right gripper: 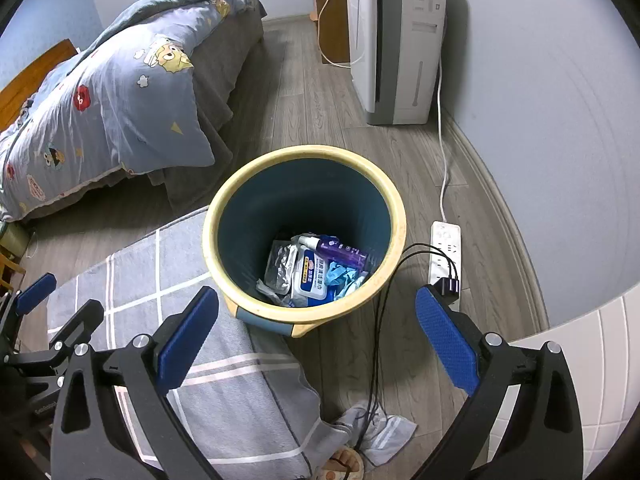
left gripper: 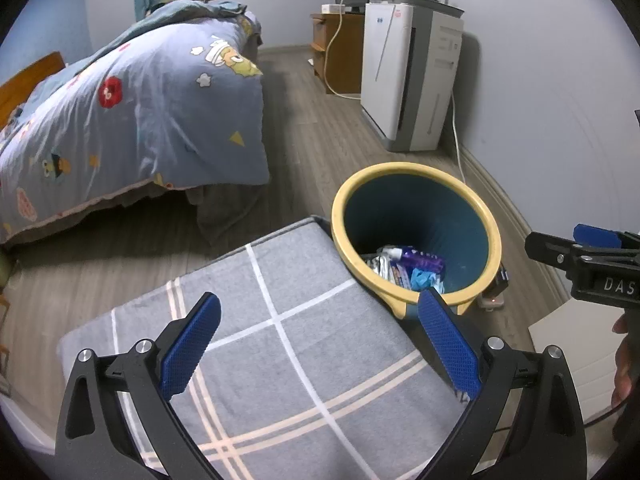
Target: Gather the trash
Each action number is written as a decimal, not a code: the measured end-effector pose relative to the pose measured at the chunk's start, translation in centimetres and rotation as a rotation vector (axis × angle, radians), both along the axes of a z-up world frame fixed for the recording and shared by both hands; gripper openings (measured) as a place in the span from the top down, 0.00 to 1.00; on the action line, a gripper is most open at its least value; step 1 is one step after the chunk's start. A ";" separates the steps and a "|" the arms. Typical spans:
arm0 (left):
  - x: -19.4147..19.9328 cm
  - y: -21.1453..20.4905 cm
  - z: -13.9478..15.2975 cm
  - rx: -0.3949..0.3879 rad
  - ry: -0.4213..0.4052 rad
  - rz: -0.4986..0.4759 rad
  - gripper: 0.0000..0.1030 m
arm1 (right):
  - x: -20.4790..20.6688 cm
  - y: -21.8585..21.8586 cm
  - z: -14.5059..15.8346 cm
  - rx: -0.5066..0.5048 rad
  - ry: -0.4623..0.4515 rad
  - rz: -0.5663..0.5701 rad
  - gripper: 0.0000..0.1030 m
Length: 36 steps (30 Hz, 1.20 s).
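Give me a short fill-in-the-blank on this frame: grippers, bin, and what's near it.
1. Both the left gripper and the right gripper are ____ and hold nothing.
2. The bin has a ____ rim.
3. The wipes pack lies ____ the bin.
4. The black charger is plugged into the white ____ on the floor.

Missing words: open; yellow; inside; power strip

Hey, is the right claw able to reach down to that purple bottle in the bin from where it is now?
Probably yes. The right claw is open and empty, the bin has no lid, and the purple bottle lies on top of the trash.
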<state>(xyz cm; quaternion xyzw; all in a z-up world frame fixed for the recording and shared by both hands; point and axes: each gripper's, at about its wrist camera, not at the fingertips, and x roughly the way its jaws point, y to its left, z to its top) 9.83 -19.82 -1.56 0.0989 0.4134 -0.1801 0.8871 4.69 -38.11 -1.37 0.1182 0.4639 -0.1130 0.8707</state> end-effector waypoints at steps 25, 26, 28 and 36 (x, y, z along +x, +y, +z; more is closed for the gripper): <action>0.0 -0.1 0.0 -0.002 0.002 0.001 0.05 | 0.1 -0.1 0.0 -0.001 0.001 0.002 0.06; 0.0 -0.1 0.0 -0.002 0.002 0.001 0.05 | 0.1 -0.1 0.0 -0.002 0.001 0.002 0.06; 0.0 -0.1 0.0 -0.003 0.002 0.000 0.05 | 0.1 -0.1 0.0 -0.003 0.001 0.002 0.06; 0.0 -0.2 0.0 -0.003 0.002 0.001 0.05 | 0.0 -0.4 -0.1 -0.002 0.002 -0.001 0.06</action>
